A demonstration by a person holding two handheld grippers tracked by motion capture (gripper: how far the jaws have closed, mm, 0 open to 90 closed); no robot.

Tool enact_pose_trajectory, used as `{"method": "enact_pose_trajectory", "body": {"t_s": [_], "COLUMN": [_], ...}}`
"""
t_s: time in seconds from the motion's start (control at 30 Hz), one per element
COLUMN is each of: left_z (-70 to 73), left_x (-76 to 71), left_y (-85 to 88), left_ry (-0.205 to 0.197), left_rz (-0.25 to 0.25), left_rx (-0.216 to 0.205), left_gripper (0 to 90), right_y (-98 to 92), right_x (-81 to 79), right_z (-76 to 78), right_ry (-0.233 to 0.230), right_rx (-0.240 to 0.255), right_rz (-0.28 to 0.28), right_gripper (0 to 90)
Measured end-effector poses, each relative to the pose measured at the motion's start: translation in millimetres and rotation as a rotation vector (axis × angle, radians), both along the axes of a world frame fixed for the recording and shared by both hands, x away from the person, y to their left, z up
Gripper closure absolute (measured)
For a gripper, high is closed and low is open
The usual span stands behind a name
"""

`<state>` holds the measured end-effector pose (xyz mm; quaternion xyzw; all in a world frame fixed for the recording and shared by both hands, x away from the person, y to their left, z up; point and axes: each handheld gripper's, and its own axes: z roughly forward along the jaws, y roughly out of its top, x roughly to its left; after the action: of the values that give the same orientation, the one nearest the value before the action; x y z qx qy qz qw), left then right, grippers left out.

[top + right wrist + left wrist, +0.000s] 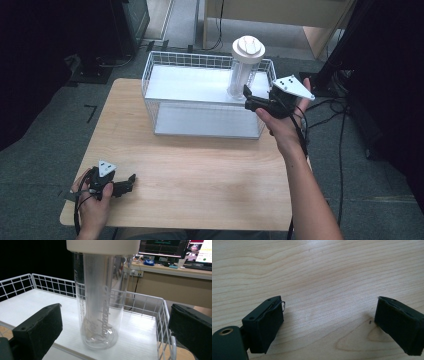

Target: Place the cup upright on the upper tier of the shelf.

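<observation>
Wooden table [200,170] with broad bare surface across the front and middle, open room between both hands. Toward the far edge, a white wire basket [165,75] with a white panel floor, sitting on the tabletop. Upright at the basket's far right corner, inside the wire wall, a clear plastic bottle [241,75] with a white lid [248,48]; looks empty, cursive lettering down its side in the right gripper view [101,315].

Left gripper [129,183] low at the near left corner, close to the table's edge, held in the left hand [95,205]; jaws spread wide over bare wood, nothing between them [329,320].

Right gripper [248,100] in the right hand [282,125] at the basket's right end, pointing at the bottle; jaws wide apart, either side of the bottle without touching, gripping nothing [115,332].
</observation>
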<state>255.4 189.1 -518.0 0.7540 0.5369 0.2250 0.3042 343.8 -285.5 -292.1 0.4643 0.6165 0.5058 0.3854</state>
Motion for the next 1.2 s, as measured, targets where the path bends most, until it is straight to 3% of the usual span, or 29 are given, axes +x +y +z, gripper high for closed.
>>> {"method": "enact_pose_trajectory", "body": {"t_s": [0.63, 1.2], "left_z": [0.1, 0.1], "left_x": [0.0, 0.0], "left_y": [0.0, 0.0], "left_ry": [0.001, 0.001], "left_rz": [0.0, 0.0], "left_rx": [0.0, 0.0], "left_gripper": [8.8, 8.8], "right_y": [-20.5, -44.5], "right_x": [-27.8, -45.8], "right_z": [-23.6, -48.6], "right_ry": [-0.009, 0.02], "right_rx": [-0.005, -0.002], "right_rz": [-0.019, -0.047], "right_gripper": [0.0, 0.0]}}
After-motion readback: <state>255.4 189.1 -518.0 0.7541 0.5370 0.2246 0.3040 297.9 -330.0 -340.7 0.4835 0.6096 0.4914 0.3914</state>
